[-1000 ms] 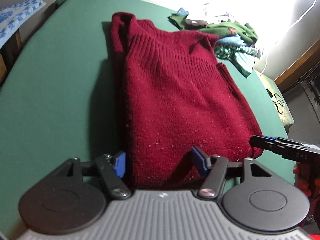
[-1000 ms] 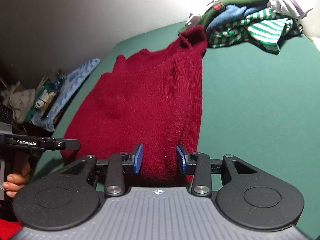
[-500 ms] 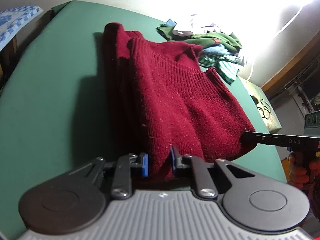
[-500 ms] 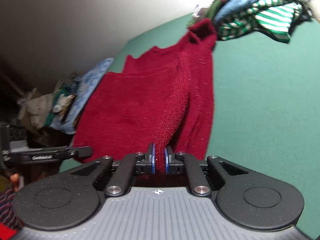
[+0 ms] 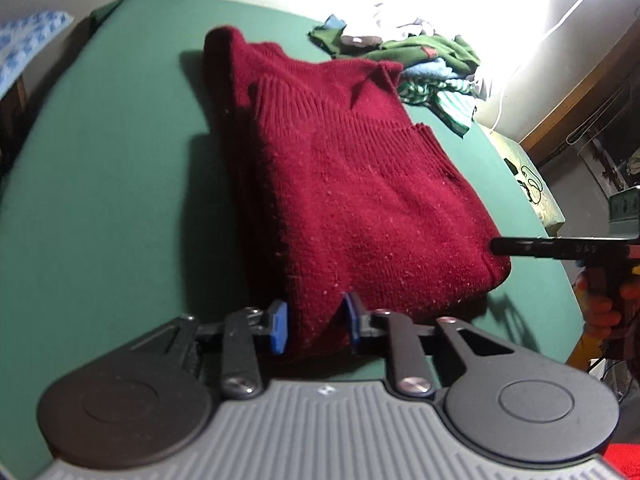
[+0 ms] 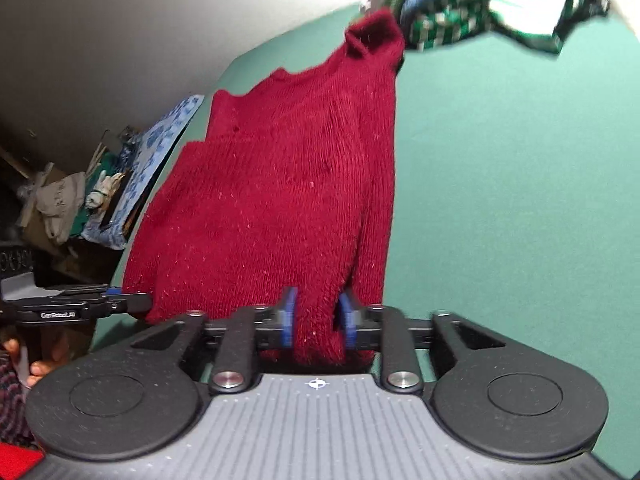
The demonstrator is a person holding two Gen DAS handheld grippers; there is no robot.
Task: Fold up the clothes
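Left wrist view: left gripper (image 5: pixel 314 326) and right gripper (image 6: pixel 316 322) each straddle the red sweater's (image 5: pixel 352 184) near hem, jaws part-open around bunched knit, seemingly to lift it for a fold

1. The green surface (image 5: pixel 112 184) lay bare to the left of the sweater (image 5: pixel 352 184), with free passage there.
2. The surface (image 6: pixel 520 200) was also bare to the sweater's (image 6: pixel 272 200) right.
3. A clothes pile (image 5: pixel 424 64) crowded the far right corner, touching the sweater's far end.
4. Clutter (image 6: pixel 72 200) stood past the left edge, off the surface.
5. The sweater filled the middle strip between both grippers.
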